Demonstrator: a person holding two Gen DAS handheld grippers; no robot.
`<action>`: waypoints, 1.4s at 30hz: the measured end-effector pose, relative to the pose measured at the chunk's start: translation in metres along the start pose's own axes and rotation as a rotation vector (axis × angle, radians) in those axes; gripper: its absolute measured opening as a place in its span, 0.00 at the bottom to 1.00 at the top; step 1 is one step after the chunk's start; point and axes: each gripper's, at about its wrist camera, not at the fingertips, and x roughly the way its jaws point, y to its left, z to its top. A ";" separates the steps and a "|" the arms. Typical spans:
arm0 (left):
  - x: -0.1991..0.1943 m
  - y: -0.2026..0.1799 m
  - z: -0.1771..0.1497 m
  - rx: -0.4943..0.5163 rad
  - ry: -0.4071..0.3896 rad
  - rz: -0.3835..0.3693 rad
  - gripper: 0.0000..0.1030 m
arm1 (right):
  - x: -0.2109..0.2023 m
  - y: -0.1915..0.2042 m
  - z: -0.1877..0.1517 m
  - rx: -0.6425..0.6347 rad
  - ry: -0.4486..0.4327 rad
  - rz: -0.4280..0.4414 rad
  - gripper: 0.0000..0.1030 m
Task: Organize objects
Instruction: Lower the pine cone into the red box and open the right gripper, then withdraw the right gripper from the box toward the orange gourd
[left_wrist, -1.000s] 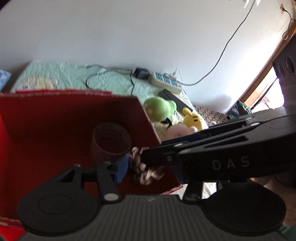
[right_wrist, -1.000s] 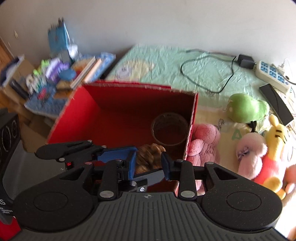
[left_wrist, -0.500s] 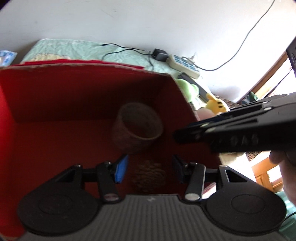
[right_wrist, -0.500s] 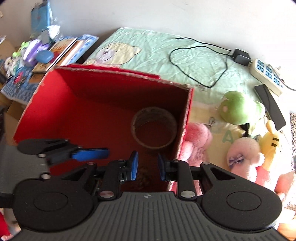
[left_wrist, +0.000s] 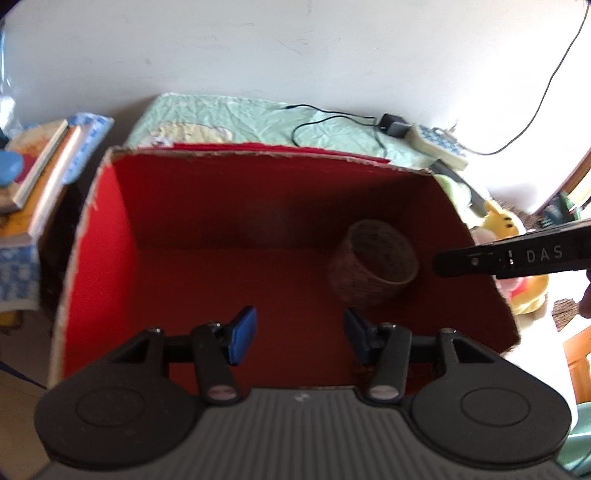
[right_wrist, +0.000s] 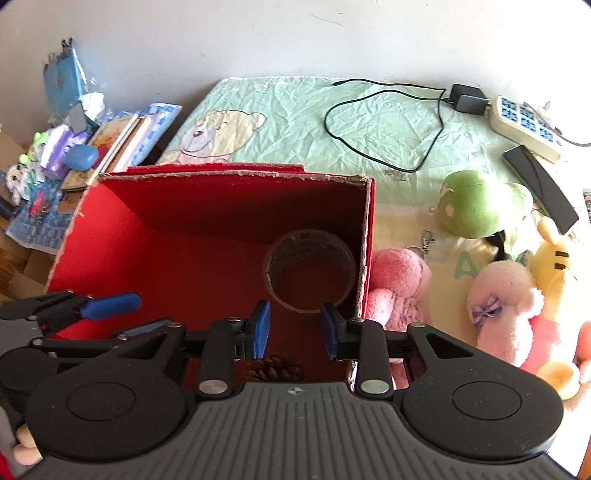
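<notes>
Since a second ago the brown pine cone (right_wrist: 275, 369) dropped from your opening, now empty right gripper (right_wrist: 295, 330) into the red cardboard box (right_wrist: 221, 173); lift clear, left gripper (left_wrist: 299, 334) open, empty.

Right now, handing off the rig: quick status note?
Left hand-held gripper: open, empty, over the red box.
Right hand-held gripper: jaws opening, nothing between them, above the pine cone.
In box: tape roll near the right wall, pine cone on the floor.
Left: plush toys outside on the mat: pink, green, yellow and the pale pink one.
</notes>
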 end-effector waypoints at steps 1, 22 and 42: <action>-0.001 -0.003 0.001 0.012 -0.002 0.021 0.53 | 0.001 0.001 -0.001 0.001 0.001 -0.005 0.31; -0.050 -0.031 -0.010 0.027 -0.042 0.232 0.79 | -0.027 0.021 -0.040 -0.039 -0.098 -0.123 0.43; -0.091 -0.067 -0.045 -0.046 -0.065 0.375 0.90 | -0.062 0.030 -0.080 -0.131 -0.176 -0.089 0.49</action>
